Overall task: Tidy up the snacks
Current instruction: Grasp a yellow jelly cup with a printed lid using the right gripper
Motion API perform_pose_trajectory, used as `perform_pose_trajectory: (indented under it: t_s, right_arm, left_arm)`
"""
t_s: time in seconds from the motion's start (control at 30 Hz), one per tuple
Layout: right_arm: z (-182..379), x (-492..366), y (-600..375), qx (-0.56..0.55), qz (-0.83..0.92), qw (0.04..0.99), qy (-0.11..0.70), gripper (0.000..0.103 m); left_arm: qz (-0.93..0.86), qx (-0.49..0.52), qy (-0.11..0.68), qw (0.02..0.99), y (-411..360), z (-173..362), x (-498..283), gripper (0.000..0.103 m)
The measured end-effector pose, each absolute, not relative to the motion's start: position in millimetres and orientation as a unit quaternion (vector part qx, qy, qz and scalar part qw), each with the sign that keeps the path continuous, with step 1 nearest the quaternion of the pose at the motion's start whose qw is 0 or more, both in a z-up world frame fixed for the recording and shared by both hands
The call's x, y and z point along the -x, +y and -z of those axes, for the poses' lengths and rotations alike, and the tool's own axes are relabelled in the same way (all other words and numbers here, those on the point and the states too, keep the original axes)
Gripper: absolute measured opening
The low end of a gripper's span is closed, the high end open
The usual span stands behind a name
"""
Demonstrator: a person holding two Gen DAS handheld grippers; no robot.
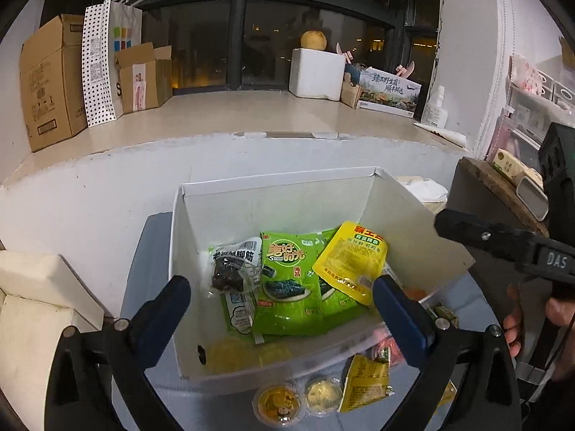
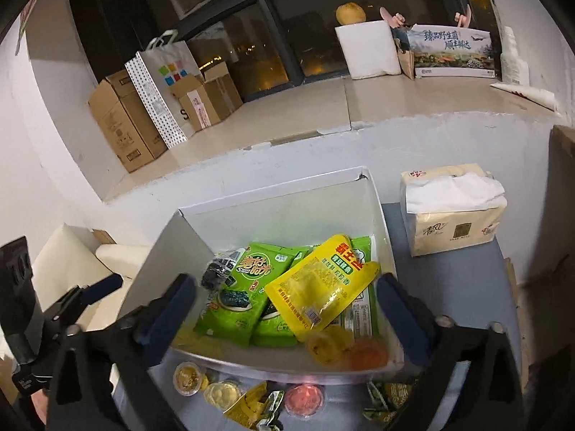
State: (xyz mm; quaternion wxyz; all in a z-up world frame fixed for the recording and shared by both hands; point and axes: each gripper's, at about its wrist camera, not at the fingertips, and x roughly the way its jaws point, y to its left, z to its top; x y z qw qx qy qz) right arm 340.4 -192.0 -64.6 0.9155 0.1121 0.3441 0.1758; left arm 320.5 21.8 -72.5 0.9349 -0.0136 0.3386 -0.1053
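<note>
Snacks fill the white box (image 1: 273, 197) on the grey table (image 2: 503, 280): green seaweed packs (image 1: 287, 280), a yellow pouch (image 1: 350, 262) leaning on them, and a clear packet of dark pieces (image 1: 233, 265) at the left. Both views show these. The left gripper (image 1: 282, 300) stands wide over the box with nothing between its fingers, and the right gripper (image 2: 285, 303) is just as wide and empty.

Only the right wrist view shows the yellow and orange jelly cups (image 2: 345, 348) inside the box's near corner, a pink cup (image 2: 305, 397) on the table in front, and the tissue pack (image 2: 452, 208) beside the box. Only the left wrist view shows the right gripper from the side, with a hand (image 1: 517, 323) on its handle. Two yellow cups (image 1: 298, 400) and a crumpled yellow wrapper (image 1: 363, 382) lie outside the box, by its near wall.
</note>
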Motion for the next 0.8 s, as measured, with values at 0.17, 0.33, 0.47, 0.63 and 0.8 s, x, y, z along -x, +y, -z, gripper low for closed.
perform_pose_trajectory:
  t_s: [0.17, 0.33, 0.47, 0.63, 0.8]
  right_arm:
    - [53.0, -315.6, -197.3, -0.110, -0.175, 0.919, 0.335, 0.103]
    - [43.1, -265.8, -205.7, -0.093, -0.179, 0.928, 0.313, 0.103]
    - [48.2, -222.9, -218.5, -0.098, -0.177, 0.931, 0.305, 0.103]
    - [77.0, -169.6, -229.6, -0.092, -0.163, 0.928, 0.322, 0.103]
    - [116.7, -141.7, -229.2, -0.078, -0.144, 0.922, 0.351, 0.103]
  left_arm:
    - [0.101, 0.016, 0.340, 0.935, 18.7, 66.4, -301.7, 0.103]
    - [0.103, 0.013, 0.332, 0.938, 14.4, 60.6, -265.5, 0.103]
    - [0.104, 0.026, 0.329, 0.938, 12.1, 62.2, -221.5, 0.103]
    - [0.106, 0.034, 0.336, 0.935, 8.2, 80.7, -166.1, 0.103]
    - [0.100, 0.057, 0.354, 0.928, 10.3, 103.2, -124.6, 0.103]
